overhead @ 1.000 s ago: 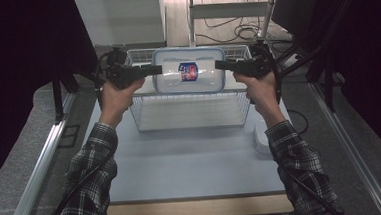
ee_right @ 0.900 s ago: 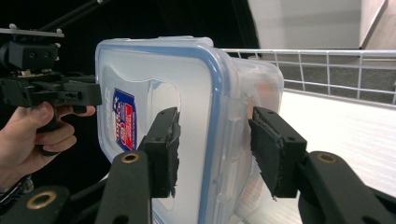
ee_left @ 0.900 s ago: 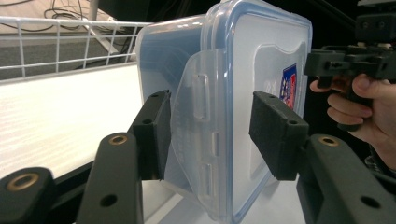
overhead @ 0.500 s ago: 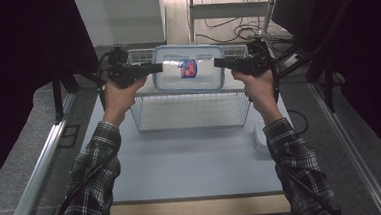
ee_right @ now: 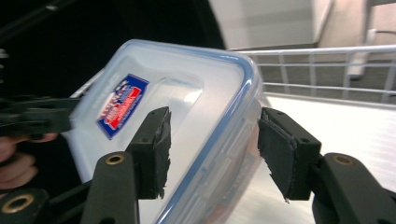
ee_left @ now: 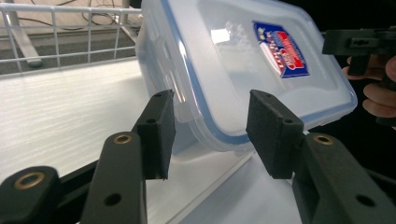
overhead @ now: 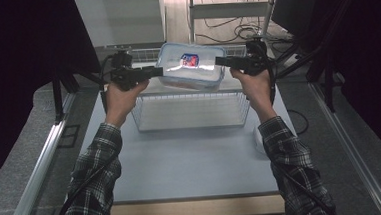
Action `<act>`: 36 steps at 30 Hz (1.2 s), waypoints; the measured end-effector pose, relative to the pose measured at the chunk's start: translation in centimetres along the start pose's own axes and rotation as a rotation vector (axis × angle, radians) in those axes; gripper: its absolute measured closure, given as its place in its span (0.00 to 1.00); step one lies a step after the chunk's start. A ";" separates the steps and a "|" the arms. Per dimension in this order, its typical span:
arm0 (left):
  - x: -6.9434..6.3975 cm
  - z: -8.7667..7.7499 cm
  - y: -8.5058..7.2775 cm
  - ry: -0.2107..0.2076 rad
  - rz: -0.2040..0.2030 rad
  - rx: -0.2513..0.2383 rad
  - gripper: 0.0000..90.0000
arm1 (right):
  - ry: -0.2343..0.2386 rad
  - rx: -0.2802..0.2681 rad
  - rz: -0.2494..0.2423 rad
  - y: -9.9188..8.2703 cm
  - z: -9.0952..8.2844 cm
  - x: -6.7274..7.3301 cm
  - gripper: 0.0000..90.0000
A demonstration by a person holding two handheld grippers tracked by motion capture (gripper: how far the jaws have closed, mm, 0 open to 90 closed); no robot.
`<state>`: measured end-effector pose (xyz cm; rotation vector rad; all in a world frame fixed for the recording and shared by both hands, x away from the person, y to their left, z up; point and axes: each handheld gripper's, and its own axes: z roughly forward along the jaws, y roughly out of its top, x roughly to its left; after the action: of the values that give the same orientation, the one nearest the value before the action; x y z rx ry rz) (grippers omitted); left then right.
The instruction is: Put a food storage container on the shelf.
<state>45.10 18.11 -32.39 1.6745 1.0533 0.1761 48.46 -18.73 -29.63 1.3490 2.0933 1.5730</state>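
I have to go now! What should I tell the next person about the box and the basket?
Left hand-held gripper: its jaws have just been closing on one end of the lidded plastic box, and the pads look pressed on it.
Right hand-held gripper: its jaws have just been opening around the other end, with a thin gap at one pad.
The box is tilted over the back of the wire basket, which stands on the table.
Done: box brought to the basket.
Left: probably settle it flat inside and let go. Mind the loosening right side.
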 end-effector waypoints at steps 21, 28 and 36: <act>-2.6 -1.9 -1.4 0.020 0.143 0.028 0.90 | 0.051 0.016 -0.290 -2.9 -3.7 3.6 0.99; -2.2 0.0 -2.9 0.005 0.136 0.076 0.91 | 0.061 0.102 -0.310 -5.3 -1.5 3.1 0.99; -1.7 0.4 -2.9 0.019 0.118 0.071 0.90 | 0.036 0.101 -0.285 -5.2 -0.4 2.2 0.99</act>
<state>42.75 16.62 -34.38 1.8037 0.9854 0.2331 44.18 -17.41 -33.06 1.0003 2.2937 1.4008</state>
